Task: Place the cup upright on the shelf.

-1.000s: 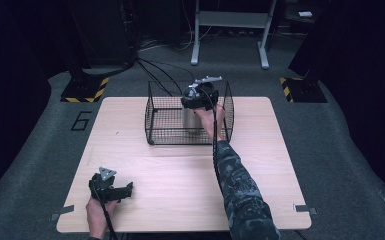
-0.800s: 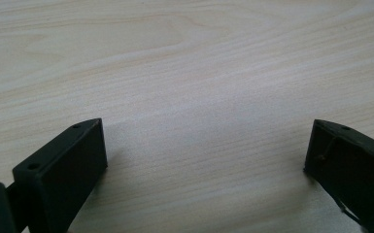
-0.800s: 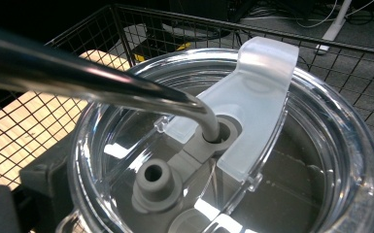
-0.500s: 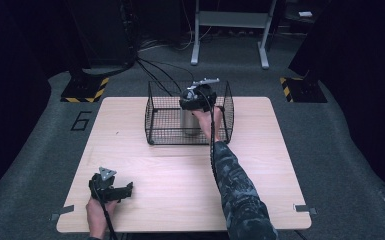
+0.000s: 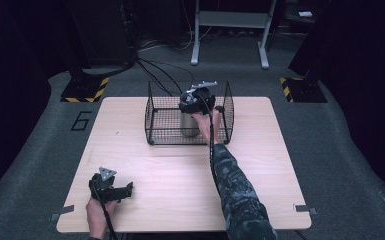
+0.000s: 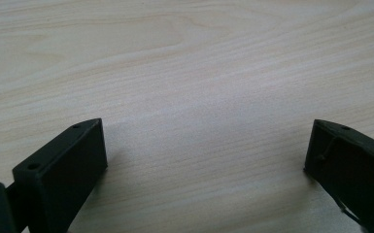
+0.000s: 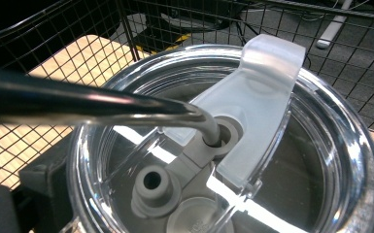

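Observation:
A steel tumbler (image 5: 189, 125) with a clear lid (image 7: 291, 145) and a bent metal straw (image 7: 102, 104) stands inside a black wire basket (image 5: 152, 112) at the far middle of the table. My right gripper (image 5: 196, 102) is over the tumbler's top and shut on it; the lid sits between its jaws in the right gripper view, where the left jaw presses the side and the right jaw is hidden. My left gripper (image 5: 126, 190) rests near the front left edge. Its jaws (image 6: 206, 145) stand wide open over bare wood.
The light wooden table (image 5: 180, 180) is bare between the basket and the left gripper. The basket's wire walls (image 7: 77, 43) closely surround the tumbler. Beyond the table are dark floor, cables and a metal stand (image 5: 230, 30).
My right gripper and the tumbler have shifted very slightly to the left inside the basket. The left gripper has not moved.

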`<state>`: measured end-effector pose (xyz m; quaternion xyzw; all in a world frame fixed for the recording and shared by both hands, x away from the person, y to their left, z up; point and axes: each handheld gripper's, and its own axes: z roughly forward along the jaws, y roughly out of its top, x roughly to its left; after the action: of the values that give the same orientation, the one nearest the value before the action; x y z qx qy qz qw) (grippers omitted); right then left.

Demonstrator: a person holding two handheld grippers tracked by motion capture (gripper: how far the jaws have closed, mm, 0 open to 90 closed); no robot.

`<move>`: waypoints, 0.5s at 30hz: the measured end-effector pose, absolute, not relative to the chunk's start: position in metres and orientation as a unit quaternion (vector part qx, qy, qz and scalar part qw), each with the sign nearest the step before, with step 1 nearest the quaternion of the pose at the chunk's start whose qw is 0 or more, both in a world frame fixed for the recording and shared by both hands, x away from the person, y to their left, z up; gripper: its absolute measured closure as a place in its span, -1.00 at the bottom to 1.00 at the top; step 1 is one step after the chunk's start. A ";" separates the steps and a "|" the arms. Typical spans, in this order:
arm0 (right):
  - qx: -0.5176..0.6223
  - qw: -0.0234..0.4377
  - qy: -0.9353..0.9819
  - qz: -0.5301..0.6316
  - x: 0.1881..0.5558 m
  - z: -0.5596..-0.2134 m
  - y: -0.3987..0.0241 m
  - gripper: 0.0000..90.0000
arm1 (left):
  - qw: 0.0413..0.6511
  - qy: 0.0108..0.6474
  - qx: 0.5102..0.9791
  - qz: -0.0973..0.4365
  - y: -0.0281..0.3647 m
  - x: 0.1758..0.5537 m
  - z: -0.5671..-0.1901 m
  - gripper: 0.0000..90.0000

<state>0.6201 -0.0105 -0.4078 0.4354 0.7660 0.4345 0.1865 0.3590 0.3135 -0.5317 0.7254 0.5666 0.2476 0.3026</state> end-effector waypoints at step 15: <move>0.436 0.184 0.771 0.426 0.614 -0.405 -0.011 -1.00 | 0.301 0.566 0.725 0.252 0.314 0.359 -0.532 -0.97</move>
<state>0.6135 -0.0108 -0.4049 0.4358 0.7712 0.4260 0.1839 0.3591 0.3139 -0.5315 0.7247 0.5664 0.2522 0.3007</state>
